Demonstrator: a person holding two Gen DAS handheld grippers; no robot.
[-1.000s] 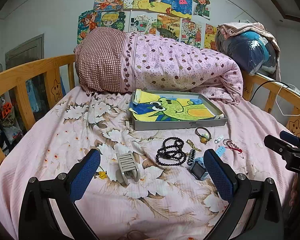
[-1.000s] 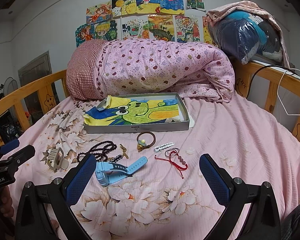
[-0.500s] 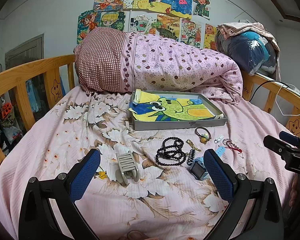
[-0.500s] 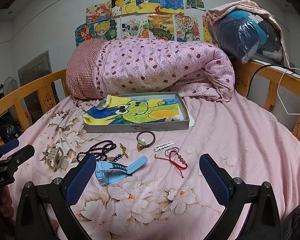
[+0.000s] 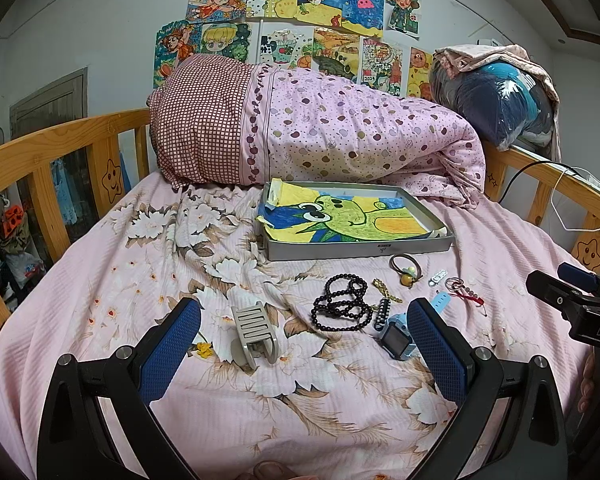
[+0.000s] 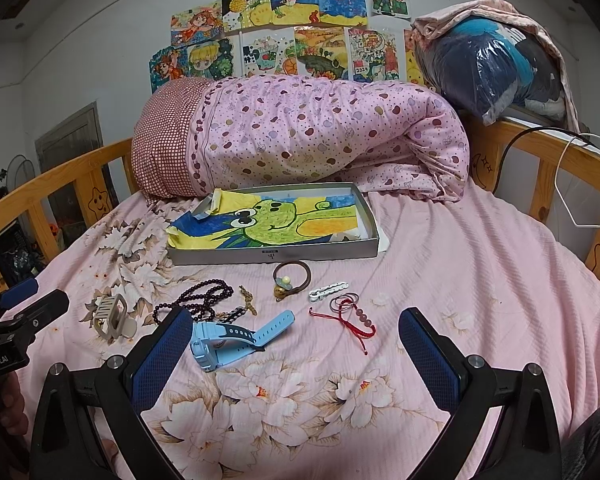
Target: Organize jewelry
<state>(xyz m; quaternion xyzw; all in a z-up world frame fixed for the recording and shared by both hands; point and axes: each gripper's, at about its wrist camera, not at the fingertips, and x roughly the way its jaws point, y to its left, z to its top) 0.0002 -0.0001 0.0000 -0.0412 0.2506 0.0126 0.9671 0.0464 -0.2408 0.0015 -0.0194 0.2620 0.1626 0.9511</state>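
Jewelry lies on the pink bedspread in front of a grey tray lined with a frog drawing. A dark bead necklace, a grey hair claw, a light blue watch, a brown hair tie, a white clip and a red string bracelet lie there. My left gripper is open and empty above the claw and necklace. My right gripper is open and empty above the watch and bracelet.
A rolled pink quilt lies behind the tray. Wooden bed rails run along both sides. A bagged bundle sits on the right rail, with a cable beside it.
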